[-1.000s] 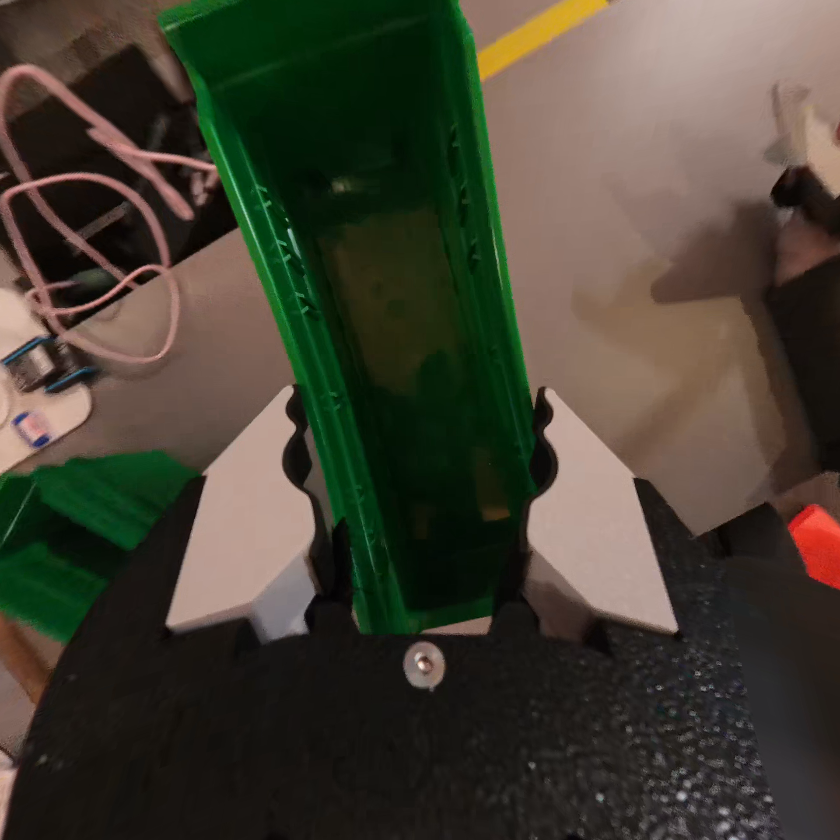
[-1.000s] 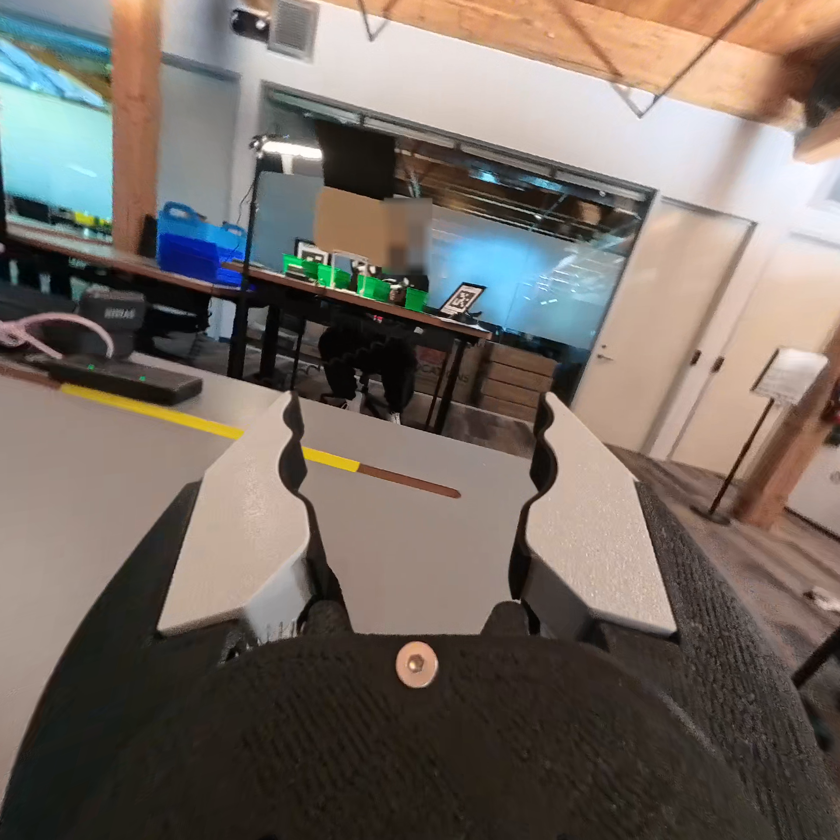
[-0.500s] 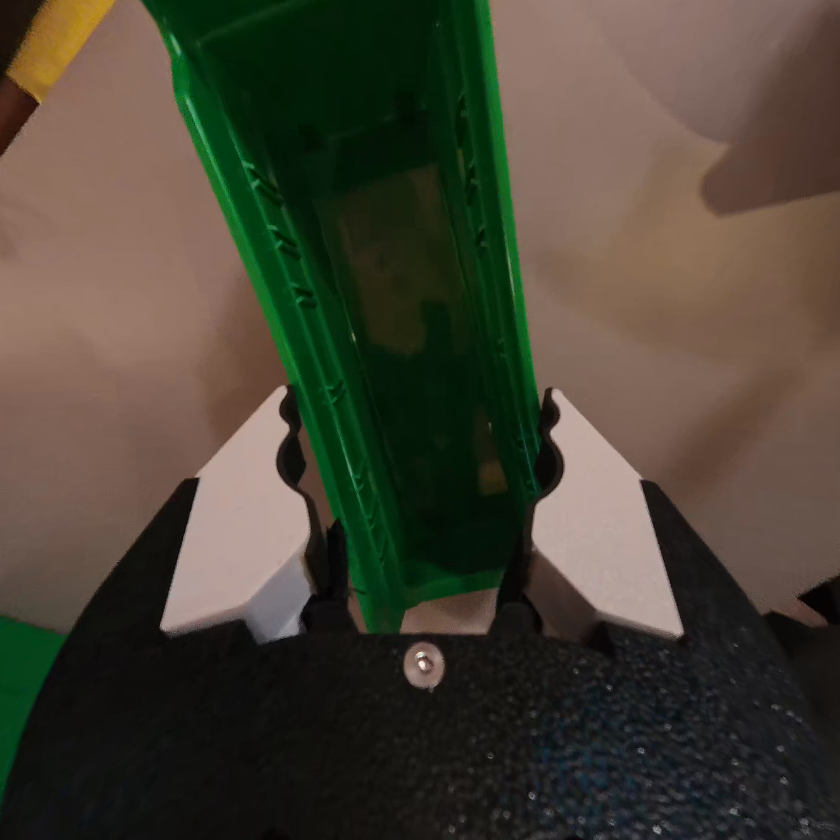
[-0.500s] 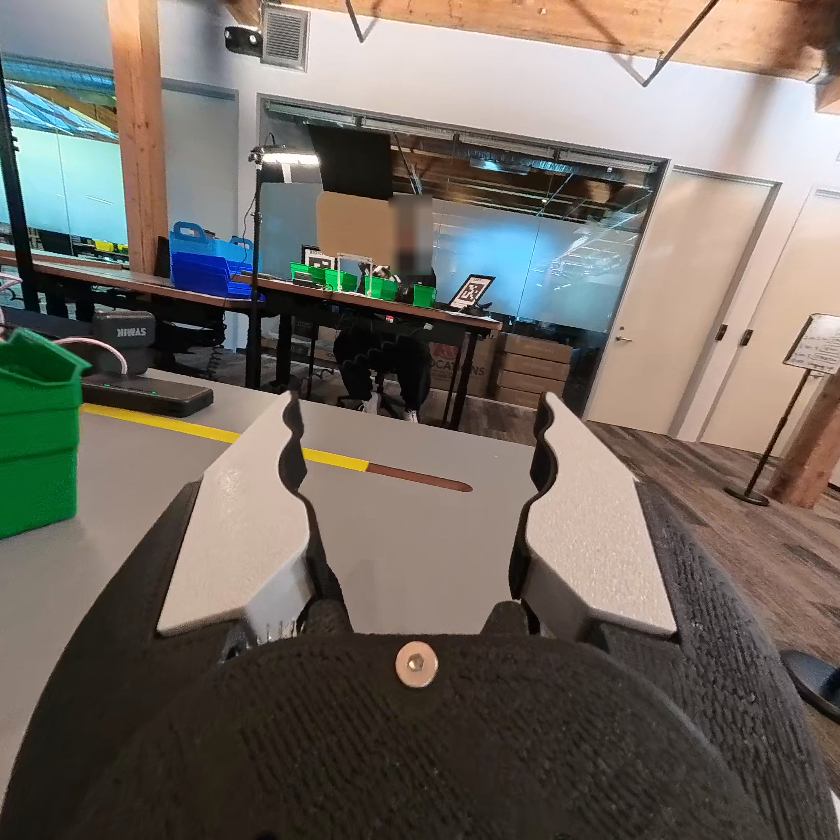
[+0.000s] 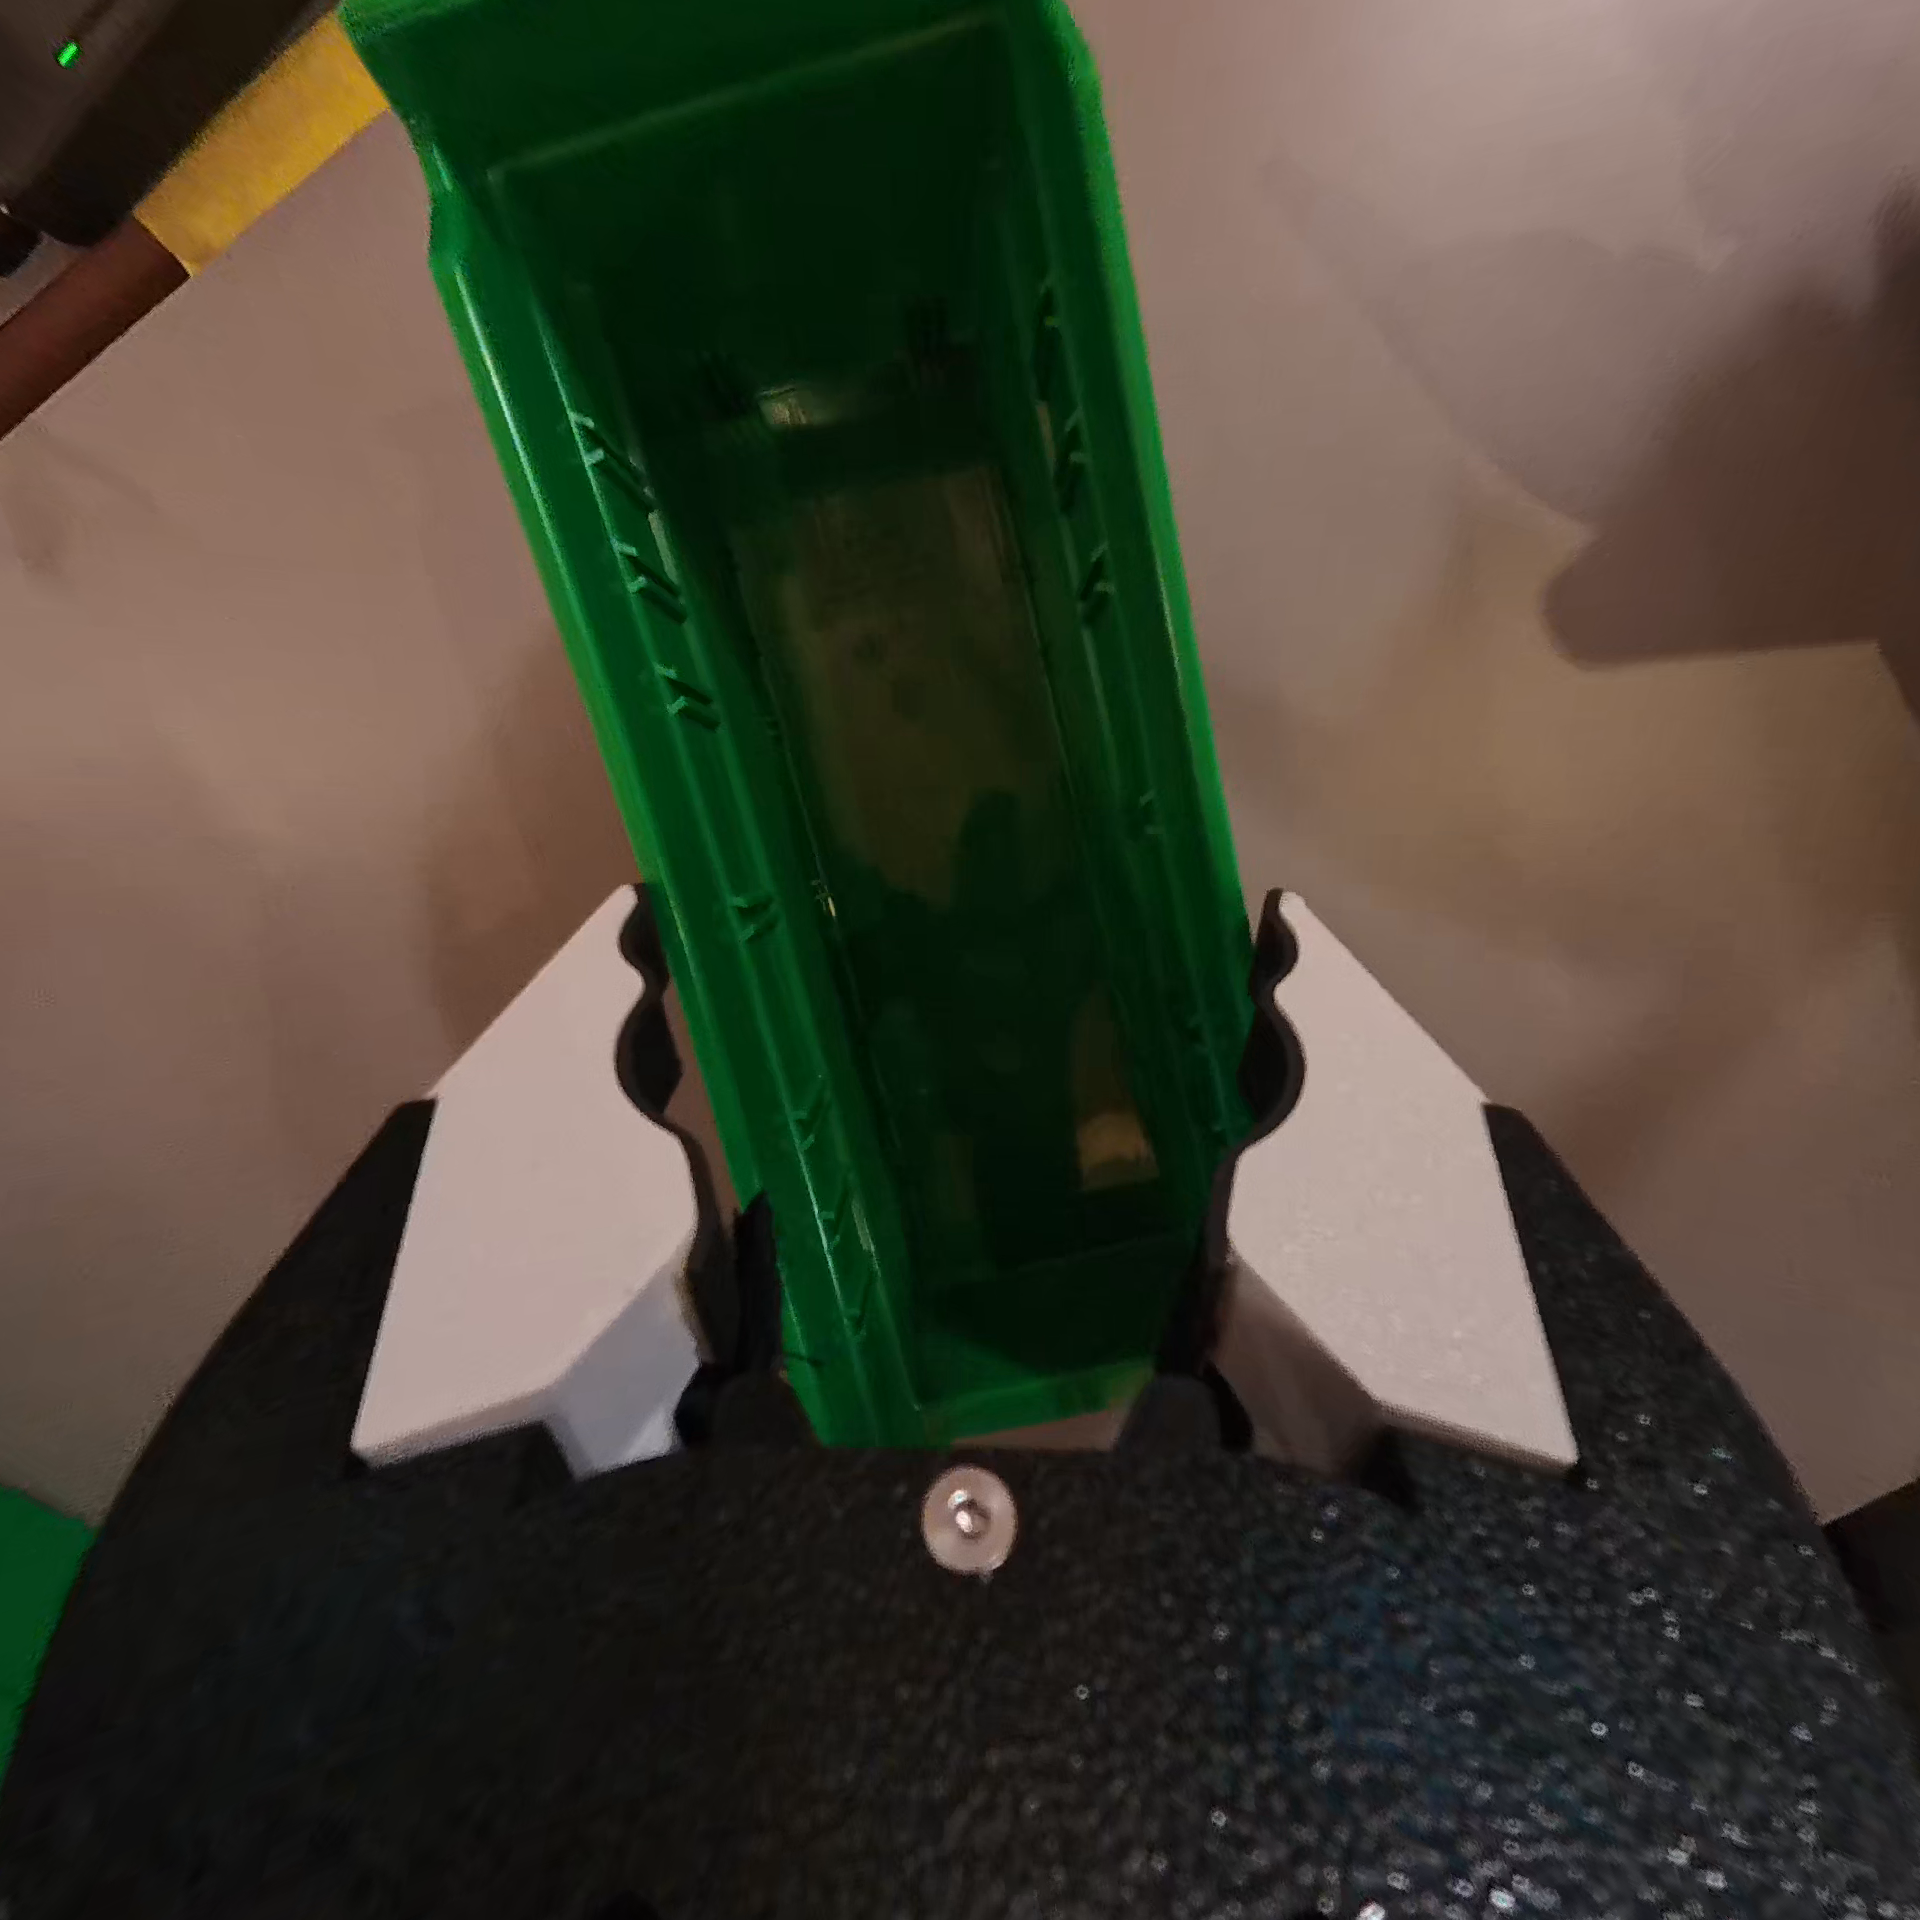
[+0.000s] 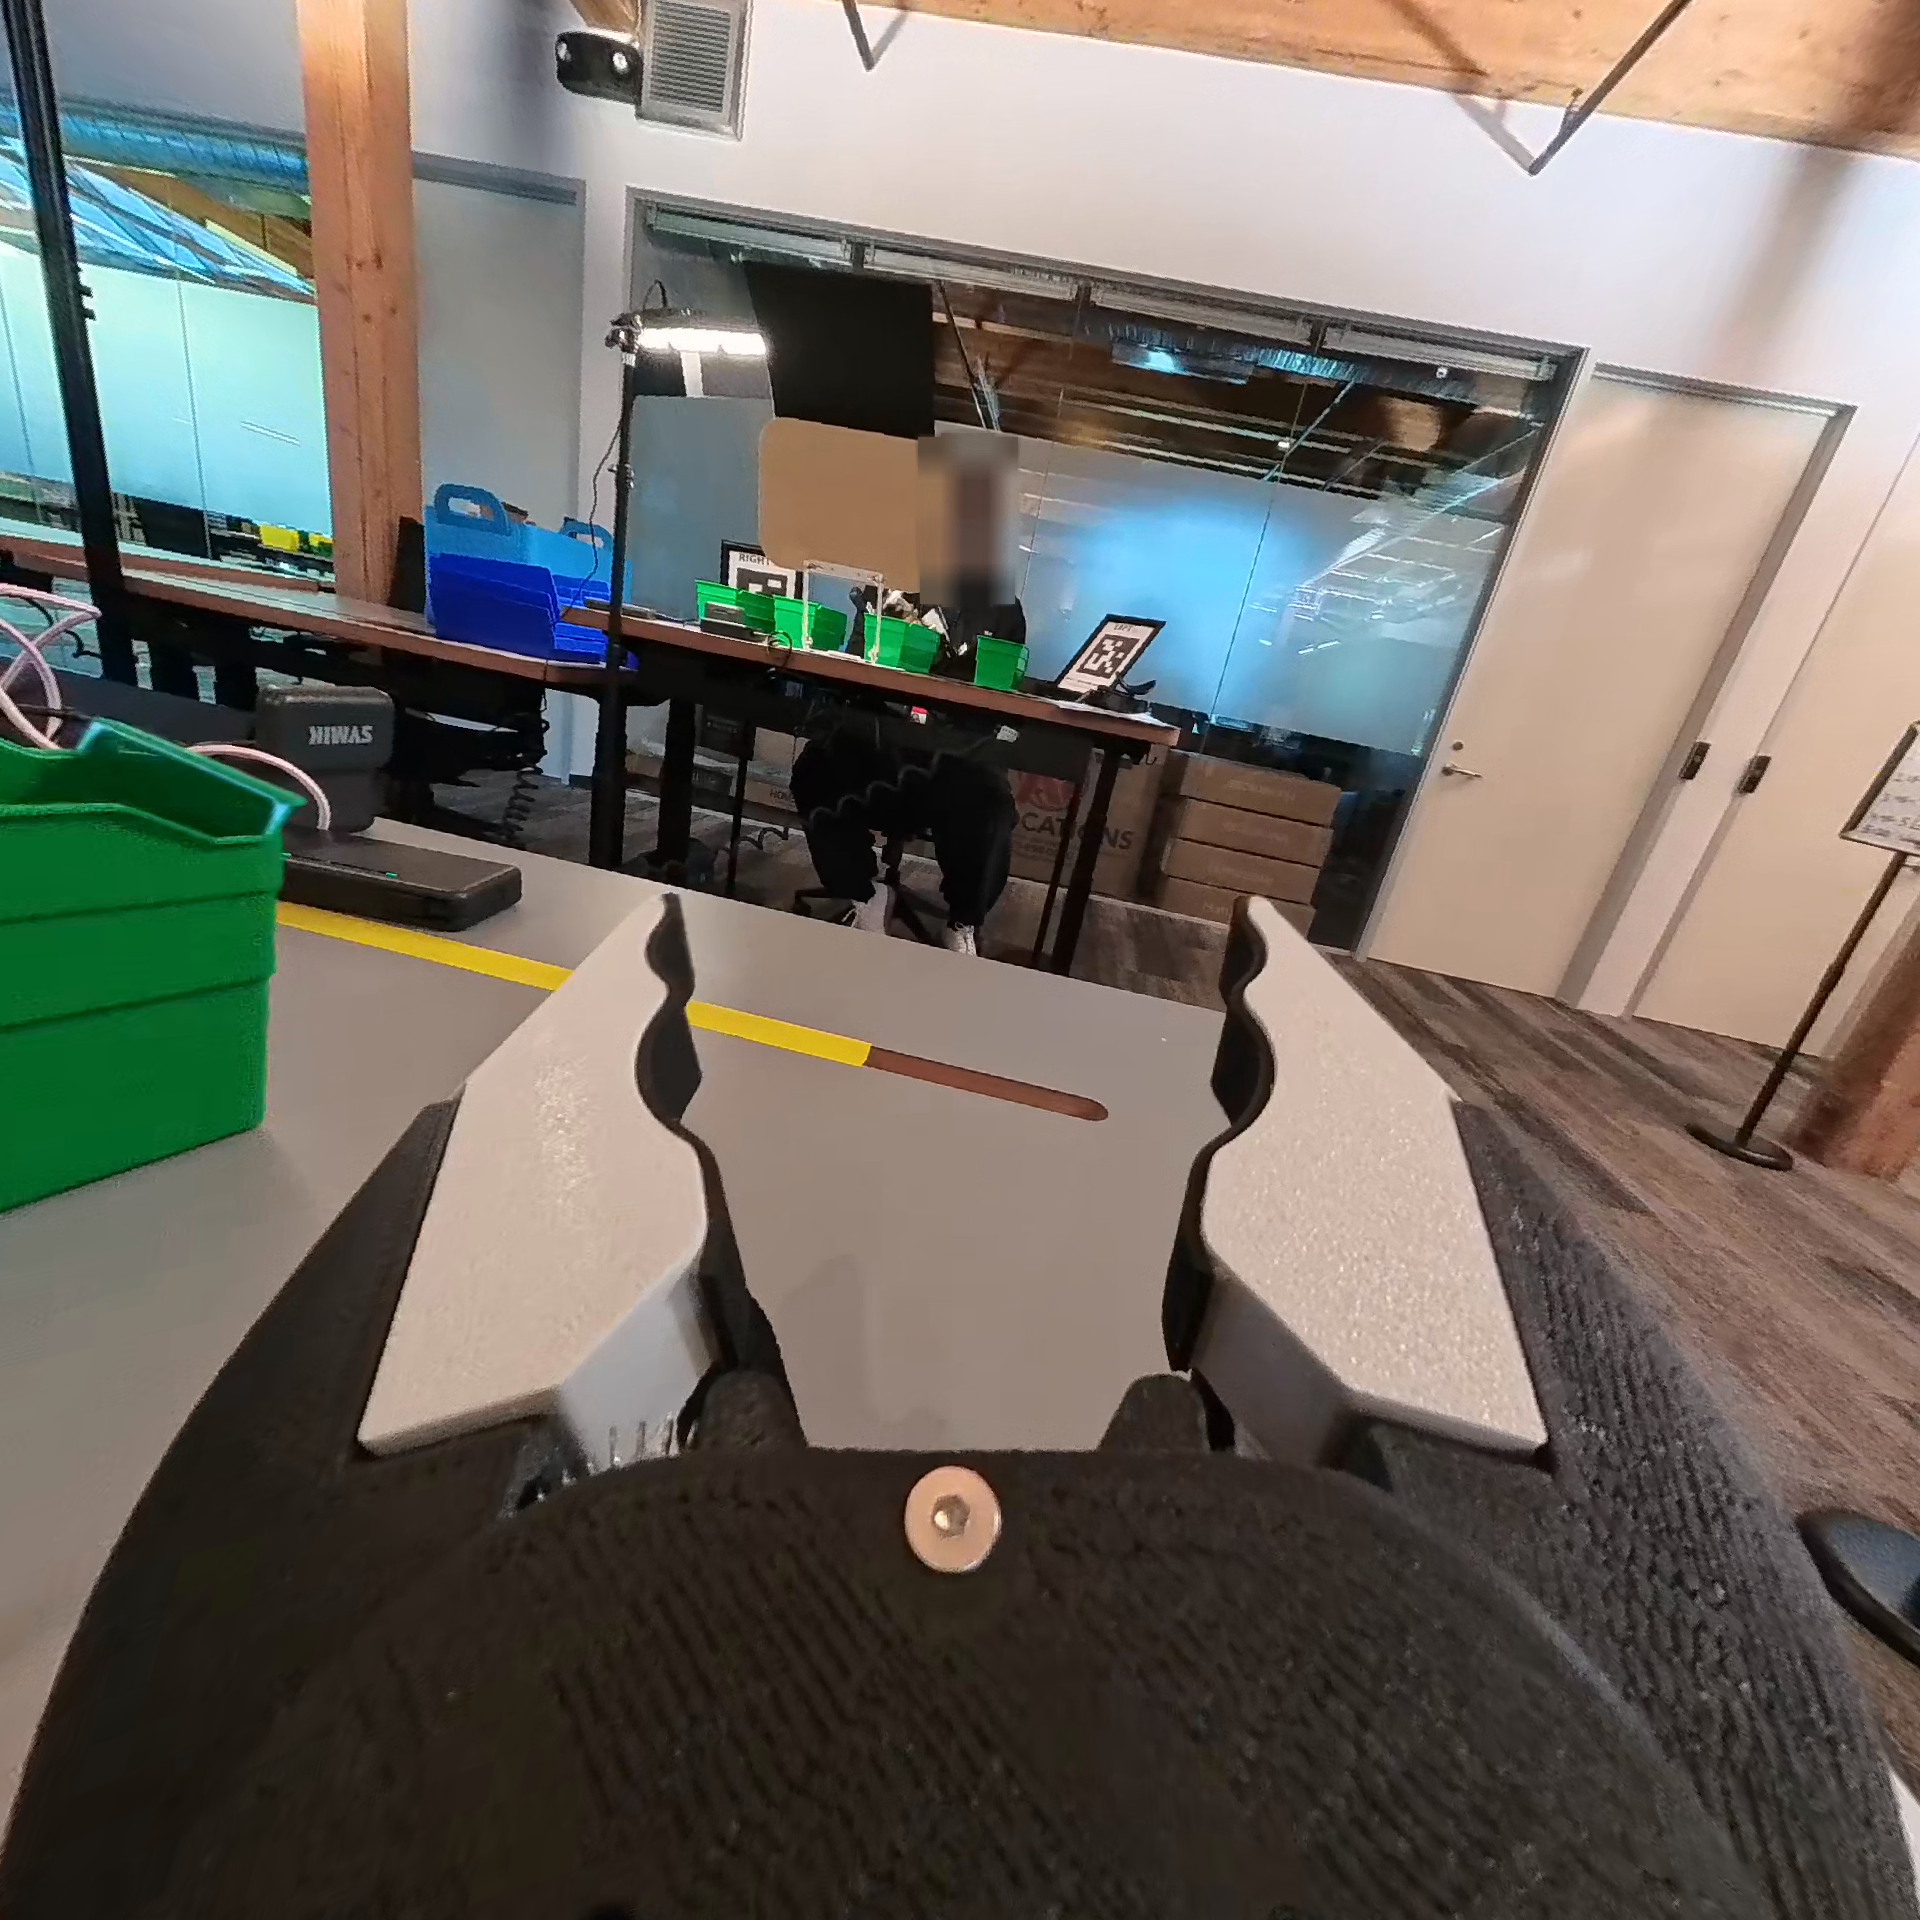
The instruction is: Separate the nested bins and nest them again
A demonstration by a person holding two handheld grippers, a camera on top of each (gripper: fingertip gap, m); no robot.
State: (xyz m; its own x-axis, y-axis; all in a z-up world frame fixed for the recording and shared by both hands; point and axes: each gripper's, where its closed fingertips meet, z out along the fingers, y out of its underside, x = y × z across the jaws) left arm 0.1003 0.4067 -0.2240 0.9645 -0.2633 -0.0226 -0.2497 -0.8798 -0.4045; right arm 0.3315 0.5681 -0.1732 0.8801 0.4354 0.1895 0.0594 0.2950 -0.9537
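Observation:
In the left wrist view a long green bin (image 5: 831,436) runs up the middle, its open inside facing the camera. My left gripper (image 5: 956,914) is shut on its near end, one finger on each side wall, and holds it over the grey table (image 5: 1455,987). A corner of another green bin (image 5: 31,1621) shows at the lower left edge. In the right wrist view my right gripper (image 6: 958,914) is open and empty above the table (image 6: 935,1247). A stack of nested green bins (image 6: 125,966) stands on the table at the left edge.
A yellow tape line (image 6: 727,1023) crosses the table and ends in a brown slot (image 6: 987,1086). A flat black device (image 6: 405,888) lies beyond the tape; it also shows in the left wrist view (image 5: 135,135). A seated person (image 6: 914,790) is at a far desk.
My left gripper has carried the held bin across the table; the yellow tape and black device now show at upper left. The right view has swung, bringing the green stack in at its left.

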